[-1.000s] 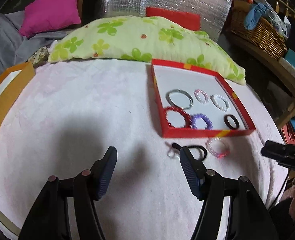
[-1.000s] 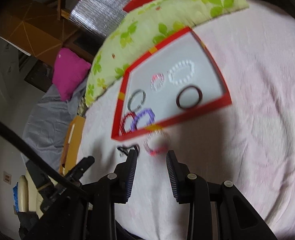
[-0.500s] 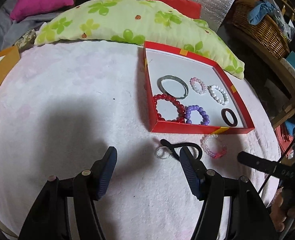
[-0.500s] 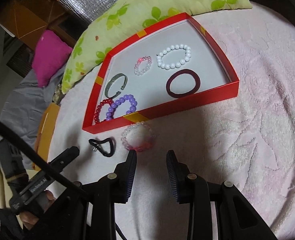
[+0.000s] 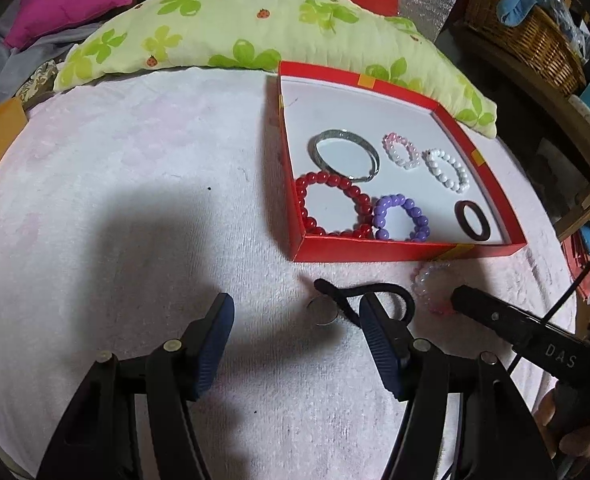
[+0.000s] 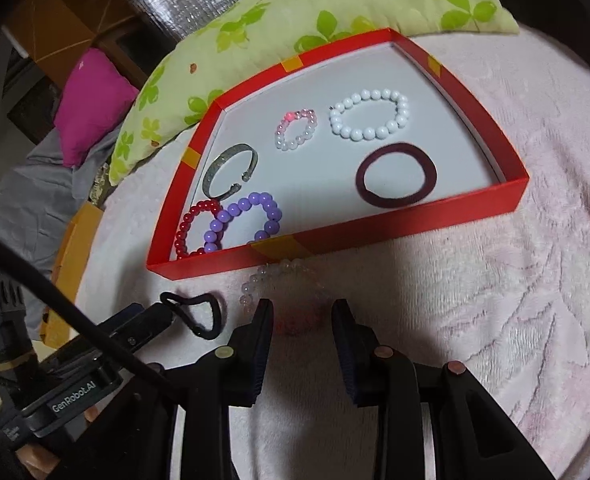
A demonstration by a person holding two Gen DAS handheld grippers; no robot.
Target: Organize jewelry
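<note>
Your shallow red cardboard tray [image 5: 375, 250] with its white floor sits on the nubby pale-pink towel [image 5: 135, 200], backed by a soft green clover-print pillow [image 5: 255, 28]. Inside it lie a thin silver metal bangle [image 5: 343, 155], a glossy red bead bracelet [image 5: 333, 210], a purple bead bracelet [image 5: 401, 218], a small pink-and-white bead bracelet [image 5: 401, 151], a white pearl-like bracelet [image 6: 369, 114] and a flat maroon elastic band [image 6: 395, 180]. Outside, just beside the tray's near wall, a translucent pale-pink bead bracelet [image 6: 283, 292] lies flat, its long axis running roughly from the tray wall back toward you, as far as the shadow lets you judge. Your right gripper [image 6: 302, 312] is low over the towel, pointing at the tray, its ribbed dark pads parted with the near arc of that bracelet between them, not clamped. Your left gripper [image 5: 297, 316] hangs wide open nearby, with a small clear ring [image 5: 323, 311] lying between its pads, and a kinked black hair tie [image 5: 375, 296] stretches sideways along the tray's near wall, partly behind its right pad.
</note>
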